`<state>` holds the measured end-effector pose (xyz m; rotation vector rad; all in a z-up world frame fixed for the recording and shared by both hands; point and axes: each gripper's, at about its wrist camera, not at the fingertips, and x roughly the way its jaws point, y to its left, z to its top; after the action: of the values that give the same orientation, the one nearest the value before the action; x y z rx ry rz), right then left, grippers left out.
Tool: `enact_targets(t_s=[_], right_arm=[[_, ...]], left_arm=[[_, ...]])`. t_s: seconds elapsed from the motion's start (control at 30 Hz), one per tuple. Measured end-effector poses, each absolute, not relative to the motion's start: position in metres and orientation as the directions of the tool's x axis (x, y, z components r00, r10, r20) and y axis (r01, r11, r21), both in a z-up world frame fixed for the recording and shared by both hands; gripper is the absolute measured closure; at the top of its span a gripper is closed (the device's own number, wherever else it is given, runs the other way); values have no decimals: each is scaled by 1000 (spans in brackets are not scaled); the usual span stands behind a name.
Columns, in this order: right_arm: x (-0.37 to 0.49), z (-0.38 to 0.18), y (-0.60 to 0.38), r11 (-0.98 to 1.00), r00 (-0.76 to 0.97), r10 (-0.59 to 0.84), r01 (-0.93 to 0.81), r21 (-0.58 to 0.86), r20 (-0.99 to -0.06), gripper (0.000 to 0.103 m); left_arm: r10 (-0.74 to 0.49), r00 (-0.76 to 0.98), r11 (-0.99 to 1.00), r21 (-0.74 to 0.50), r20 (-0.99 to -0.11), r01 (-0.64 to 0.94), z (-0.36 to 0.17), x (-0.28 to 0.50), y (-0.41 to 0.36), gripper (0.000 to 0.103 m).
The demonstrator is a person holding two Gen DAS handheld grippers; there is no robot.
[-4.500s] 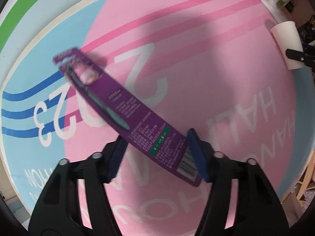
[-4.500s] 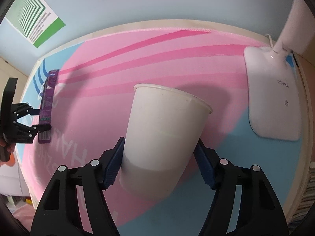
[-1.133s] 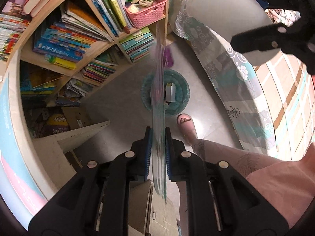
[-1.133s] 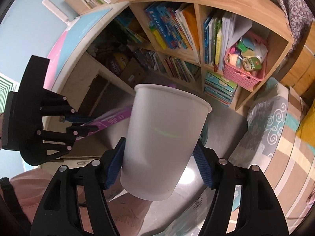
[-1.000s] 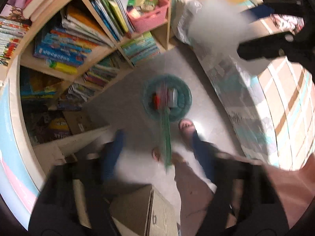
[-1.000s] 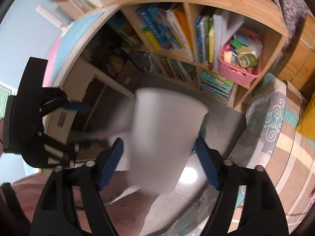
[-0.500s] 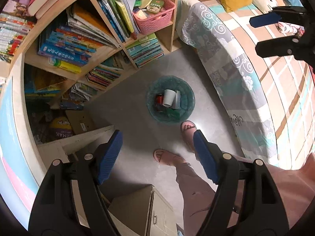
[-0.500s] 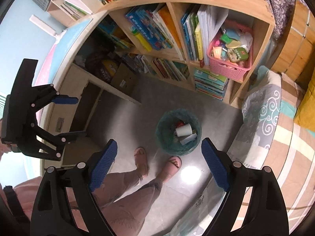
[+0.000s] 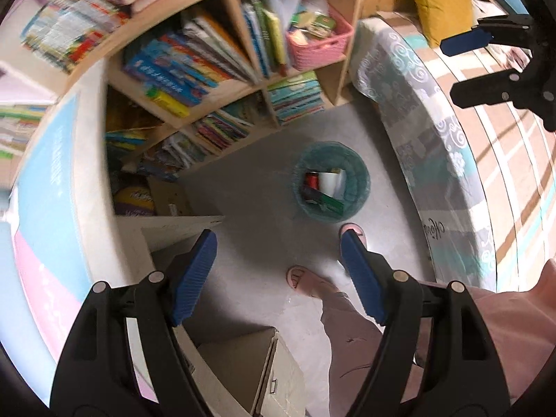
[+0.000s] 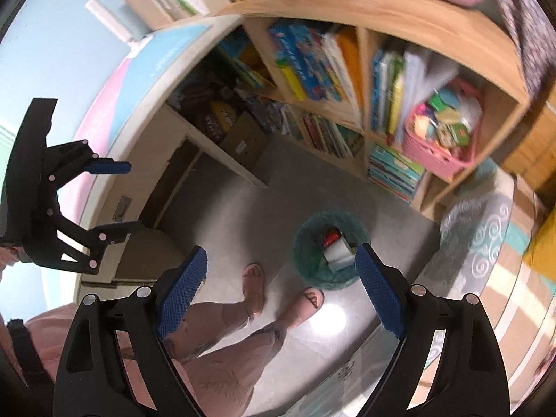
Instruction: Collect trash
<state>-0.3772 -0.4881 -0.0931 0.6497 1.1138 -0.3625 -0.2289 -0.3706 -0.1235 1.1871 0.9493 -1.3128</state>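
Trash (image 9: 325, 187) is seen in the left wrist view lying inside a teal wastebasket (image 9: 361, 182) on the grey floor: a white paper cup, a red item and a green-edged package can be made out. The left gripper (image 9: 278, 266) is held high over the floor with its blue-padded jaws spread apart and nothing between them. A sandalled foot (image 9: 305, 279) is seen just below the basket. The right gripper (image 9: 486, 66) appears at the upper right edge, over the patterned bed (image 9: 434, 139).

In the right wrist view, the right gripper (image 10: 281, 290) is pointed down with its jaws released and empty. The wastebasket (image 10: 305, 253) is framed beside the right pad, the trash (image 10: 337, 248) inside it. The left gripper (image 10: 118, 201) is seen at the left, jaws parted, beside the bench (image 10: 104, 114). Bookshelves (image 10: 347, 80) stand behind.
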Motion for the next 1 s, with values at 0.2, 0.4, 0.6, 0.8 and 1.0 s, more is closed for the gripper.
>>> enact_targets(t_s=[0.2, 0.4, 0.6, 0.8, 1.0], right_arm=[[-336, -79, -475, 824, 422, 62, 490, 285, -904, 16], [-295, -66, -461, 870, 428, 81, 410, 273, -900, 16], [-255, -57, -442, 909, 424, 97, 332, 254, -900, 16], [-210, -47, -420, 938, 429, 120, 245, 244, -895, 16], [-172, -39, -395, 958, 426, 138, 171, 229, -894, 16]], left_arm=[[-206, 116, -7, 120, -972, 993, -116, -193, -347, 31], [-215, 164, 108, 144, -963, 984, -109, -154, -316, 31], [-220, 196, 226, 146, -956, 963, -103, -119, -287, 31], [-220, 215, 332, 134, -952, 934, -100, -87, -254, 31], [-222, 230, 408, 124, -948, 905, -96, -65, -225, 31]])
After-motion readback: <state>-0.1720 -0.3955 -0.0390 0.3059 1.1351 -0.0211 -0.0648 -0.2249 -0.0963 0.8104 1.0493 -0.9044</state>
